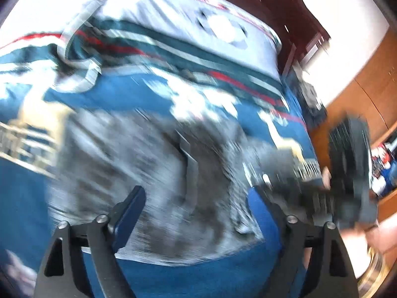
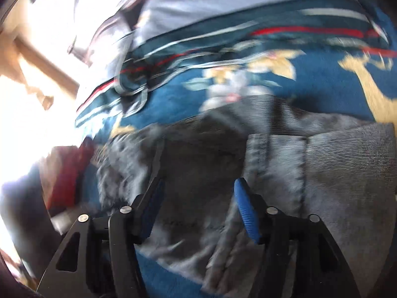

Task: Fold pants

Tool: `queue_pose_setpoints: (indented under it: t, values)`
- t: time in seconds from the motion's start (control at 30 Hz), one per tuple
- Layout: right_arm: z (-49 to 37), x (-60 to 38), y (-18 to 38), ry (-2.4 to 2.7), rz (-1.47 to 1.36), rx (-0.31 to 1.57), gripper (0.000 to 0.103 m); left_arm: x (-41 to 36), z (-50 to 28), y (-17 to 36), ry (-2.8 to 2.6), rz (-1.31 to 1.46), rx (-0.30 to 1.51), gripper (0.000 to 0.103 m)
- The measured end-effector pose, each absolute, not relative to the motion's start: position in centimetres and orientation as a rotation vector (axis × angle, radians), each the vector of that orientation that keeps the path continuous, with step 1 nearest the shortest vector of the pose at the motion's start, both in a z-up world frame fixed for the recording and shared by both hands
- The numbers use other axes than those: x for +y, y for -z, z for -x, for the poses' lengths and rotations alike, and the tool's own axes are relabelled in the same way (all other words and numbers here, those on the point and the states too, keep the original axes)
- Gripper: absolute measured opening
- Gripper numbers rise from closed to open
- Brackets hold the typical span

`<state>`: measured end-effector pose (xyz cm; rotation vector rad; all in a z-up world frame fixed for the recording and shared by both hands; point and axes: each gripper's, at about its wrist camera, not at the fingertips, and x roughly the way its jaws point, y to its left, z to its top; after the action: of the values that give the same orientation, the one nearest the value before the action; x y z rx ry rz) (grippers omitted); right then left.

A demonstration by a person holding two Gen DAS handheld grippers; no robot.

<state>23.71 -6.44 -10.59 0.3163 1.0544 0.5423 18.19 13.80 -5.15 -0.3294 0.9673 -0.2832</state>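
1. Grey pants (image 1: 153,173) lie spread on a blue patterned blanket (image 1: 139,99) that covers a bed; both views are motion-blurred.
2. Left gripper (image 1: 198,208): jaws stand wide apart above the pants, with nothing between the blue pads (image 1: 131,213).
3. Right gripper (image 2: 198,206): jaws likewise apart over the grey fabric; whether either pad touches the cloth cannot be told through the blur.
4. Containers: a wooden shelf compartment (image 1: 387,154) at the right edge of the left wrist view holds red, white and blue items, too blurred to identify.
5. Left wrist view only: the right gripper's dark body (image 1: 347,173) beside the pants, a dark wooden headboard (image 1: 285,7), and a pale pillow (image 1: 198,17).
6. Right wrist view only: a stitched seam (image 2: 258,164) in the pants near the right pad, and a yellow floral motif (image 2: 273,64) on the blanket.
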Motion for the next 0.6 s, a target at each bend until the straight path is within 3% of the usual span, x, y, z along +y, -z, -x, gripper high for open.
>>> queue_pose_setpoints:
  t: [0.27,0.6]
  values:
    - [-18.6,1.6,8.2,-0.712,-0.08,0.973,0.062,23.8,-20.8,5.4,0.082,0.333,0.997,0.09]
    - [-16.0,9.7,10.6,-0.839,0.156,1.008,0.066,26.8,-23.0,10.0,0.088,0.429,1.096,0.09]
